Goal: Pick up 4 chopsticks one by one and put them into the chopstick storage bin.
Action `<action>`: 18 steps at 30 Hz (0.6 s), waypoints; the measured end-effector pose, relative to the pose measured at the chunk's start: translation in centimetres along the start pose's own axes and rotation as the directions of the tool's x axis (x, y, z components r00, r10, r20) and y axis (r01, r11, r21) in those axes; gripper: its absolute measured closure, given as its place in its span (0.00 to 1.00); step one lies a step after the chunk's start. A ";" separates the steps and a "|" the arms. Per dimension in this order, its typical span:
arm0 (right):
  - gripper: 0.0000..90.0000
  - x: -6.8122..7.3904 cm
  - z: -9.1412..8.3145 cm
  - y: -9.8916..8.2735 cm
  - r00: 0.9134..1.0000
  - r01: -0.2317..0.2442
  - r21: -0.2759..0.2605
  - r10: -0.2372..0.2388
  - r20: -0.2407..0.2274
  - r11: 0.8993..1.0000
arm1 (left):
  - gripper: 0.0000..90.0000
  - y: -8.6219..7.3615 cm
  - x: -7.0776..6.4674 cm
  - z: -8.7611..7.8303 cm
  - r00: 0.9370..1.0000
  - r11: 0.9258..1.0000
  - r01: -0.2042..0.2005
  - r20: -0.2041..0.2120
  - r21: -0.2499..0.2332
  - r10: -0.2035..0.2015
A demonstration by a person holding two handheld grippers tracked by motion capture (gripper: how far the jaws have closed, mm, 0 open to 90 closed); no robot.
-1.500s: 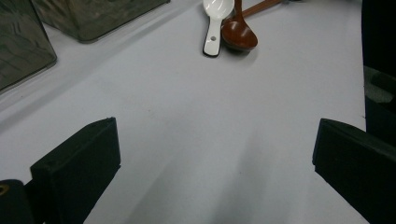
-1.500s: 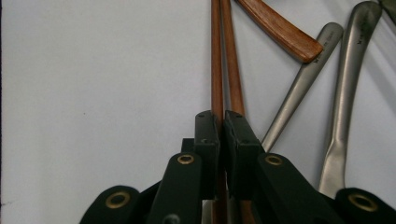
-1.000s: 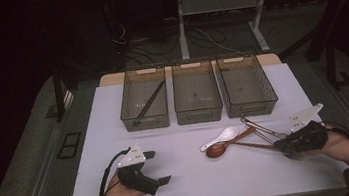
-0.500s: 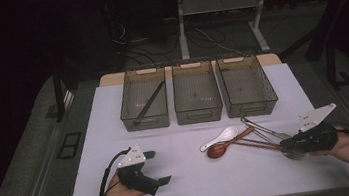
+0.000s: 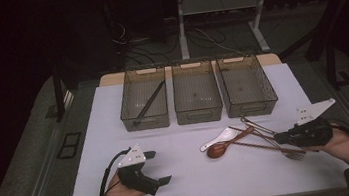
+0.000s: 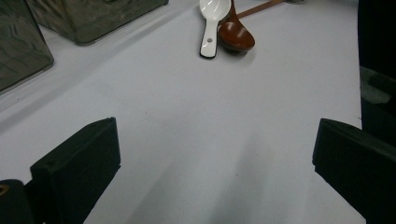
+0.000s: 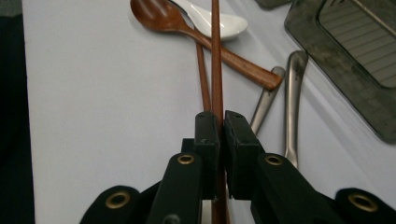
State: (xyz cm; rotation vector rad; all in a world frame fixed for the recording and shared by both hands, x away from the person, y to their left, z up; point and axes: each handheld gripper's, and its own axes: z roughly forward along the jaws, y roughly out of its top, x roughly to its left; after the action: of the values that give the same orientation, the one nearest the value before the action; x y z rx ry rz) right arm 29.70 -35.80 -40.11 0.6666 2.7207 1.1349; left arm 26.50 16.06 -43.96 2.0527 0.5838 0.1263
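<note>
The right hand-held gripper point(image 7: 216, 122) has its jaws pressed together on a brown chopstick point(image 7: 216, 56), gripping it partway along its length so that the stick runs on from between the pads toward the wooden spoon point(image 7: 163, 16). Taking that spoon as the landmark: a second brown chopstick point(image 7: 201, 70) lies just beside the gripped one and meets the spoon's handle, a white ceramic spoon point(image 7: 219, 22) lies touching the spoon's bowl on its far side, and two metal utensil handles point(image 7: 292, 88) lie just past the spoon's handle end, toward the grey bins point(image 5: 197, 92). The left hand-held gripper point(image 5: 158, 182) rests on the white bench point(image 5: 198, 180), well apart from the spoon, its jaws standing wide apart with nothing between them.
</note>
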 end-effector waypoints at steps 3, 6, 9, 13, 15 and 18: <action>0.94 0.1 0.3 0.7 1.000 0.003 0.000 -0.003 0.003 1.000 | 0.01 0.0 0.0 0.0 1.000 1.000 0.001 0.000 -0.002 -0.001; 0.94 0.4 0.6 1.5 1.000 0.004 -0.008 -0.003 0.007 1.000 | 0.01 0.0 0.0 0.0 1.000 1.000 0.001 0.001 -0.004 -0.001; 0.94 0.5 0.9 2.3 1.000 0.001 -0.017 0.000 0.021 1.000 | 0.01 0.0 -0.1 0.0 1.000 1.000 -0.002 0.000 -0.003 0.002; 0.94 0.7 1.5 3.3 1.000 -0.001 -0.027 0.002 0.030 1.000 | 0.01 0.0 -0.1 0.0 1.000 1.000 -0.002 0.000 -0.004 0.002; 0.94 0.8 1.8 3.7 1.000 -0.001 -0.039 0.002 0.031 0.999 | 0.01 0.0 -0.1 0.0 1.000 1.000 -0.003 -0.001 -0.001 0.003; 0.94 0.9 2.3 4.4 0.999 -0.001 -0.047 0.002 0.036 0.999 | 0.01 0.0 -0.2 0.0 1.000 1.000 -0.007 -0.001 -0.004 0.007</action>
State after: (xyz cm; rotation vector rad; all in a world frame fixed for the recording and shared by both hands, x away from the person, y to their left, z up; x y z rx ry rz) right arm 31.03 -31.17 -38.57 0.6759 2.6551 1.1723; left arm 26.37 15.96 -43.93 2.0510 0.5769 0.1321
